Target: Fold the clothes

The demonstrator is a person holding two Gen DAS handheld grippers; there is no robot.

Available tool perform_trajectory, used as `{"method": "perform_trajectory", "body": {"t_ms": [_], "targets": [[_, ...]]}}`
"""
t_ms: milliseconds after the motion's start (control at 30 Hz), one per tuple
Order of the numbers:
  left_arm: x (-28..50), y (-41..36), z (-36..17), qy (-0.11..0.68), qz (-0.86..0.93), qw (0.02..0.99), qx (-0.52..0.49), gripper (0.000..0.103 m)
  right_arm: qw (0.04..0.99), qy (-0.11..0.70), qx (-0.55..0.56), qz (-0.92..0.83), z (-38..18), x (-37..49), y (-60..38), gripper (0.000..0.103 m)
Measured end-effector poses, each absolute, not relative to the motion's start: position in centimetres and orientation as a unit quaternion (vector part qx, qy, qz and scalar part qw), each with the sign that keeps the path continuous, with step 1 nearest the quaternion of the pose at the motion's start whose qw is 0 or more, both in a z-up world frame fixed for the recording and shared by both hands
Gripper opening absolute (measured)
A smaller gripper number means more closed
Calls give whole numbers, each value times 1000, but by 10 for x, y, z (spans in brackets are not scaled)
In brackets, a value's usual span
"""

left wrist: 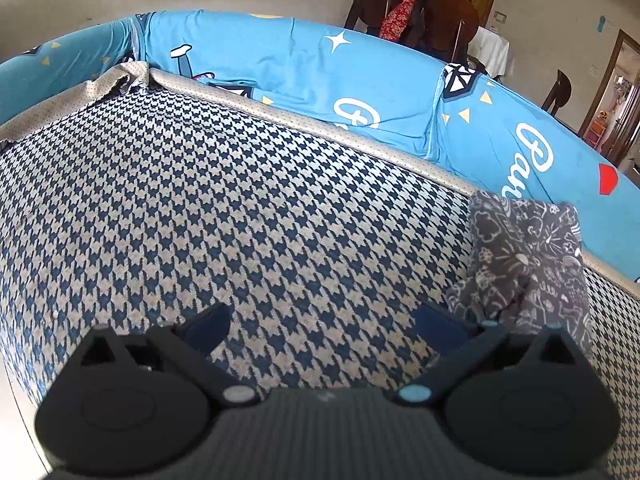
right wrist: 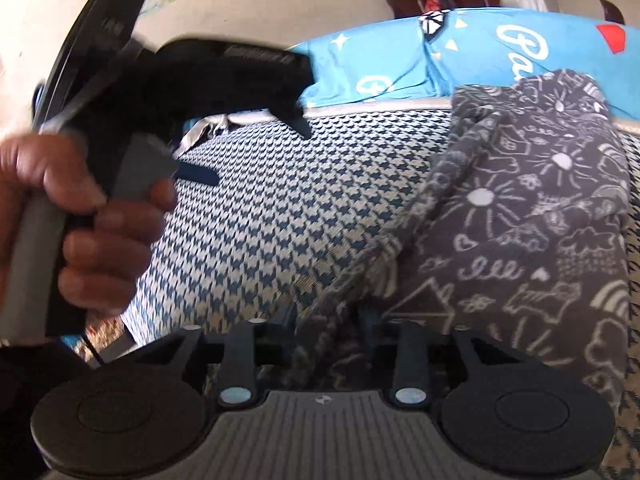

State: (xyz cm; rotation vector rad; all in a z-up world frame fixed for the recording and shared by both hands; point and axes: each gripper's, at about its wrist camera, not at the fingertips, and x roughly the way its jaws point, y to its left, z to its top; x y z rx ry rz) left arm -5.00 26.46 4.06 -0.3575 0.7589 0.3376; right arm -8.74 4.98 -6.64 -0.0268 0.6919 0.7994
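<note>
A dark grey garment with white doodle print [right wrist: 520, 208] hangs bunched over the houndstooth seat cover [right wrist: 260, 220]. My right gripper [right wrist: 328, 320] is shut on its lower edge, and the cloth hides the fingertips. In the left wrist view the same garment [left wrist: 528, 264] hangs at the right, just beyond the right finger. My left gripper [left wrist: 324, 328] is open above the seat with nothing between its fingers. It also appears in the right wrist view as the left gripper [right wrist: 252, 148], held by a hand [right wrist: 80, 220] and apart from the garment.
Blue cartoon-print back cushions [left wrist: 320, 80] run along the far side of the seat, behind a beige dotted trim [left wrist: 320, 132]. Behind them stand dark wooden chairs [left wrist: 440, 16] with a red patterned cloth [left wrist: 400, 4] draped over them. The seat [left wrist: 200, 208] is bare on the left.
</note>
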Motion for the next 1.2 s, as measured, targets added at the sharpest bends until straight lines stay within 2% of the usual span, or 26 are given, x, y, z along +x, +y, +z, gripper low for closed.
{"method": "perform_trajectory", "body": {"t_ms": [33,100,333,633,967,1200], "targets": [[-50,262,41,367,158,901,-172,103,863,320,-31,389,-66,-92,53,46],[-49,257,41,368,144,903,-168,103,859,310,-54,404,-64,-99,55,49],[-46,232,43,368,108,913,-140,103,845,316,-59,426,-50,-117,35,49],[-39,198,37,377,58,918,-108,103,879,325,-32,347,-38,-131,-15,50],[-32,170,20,401,44,912,-71,103,891,363,29,273,-40,-142,-74,50],[-29,170,14,409,59,908,-68,103,870,402,118,260,-56,-132,-97,50]]}}
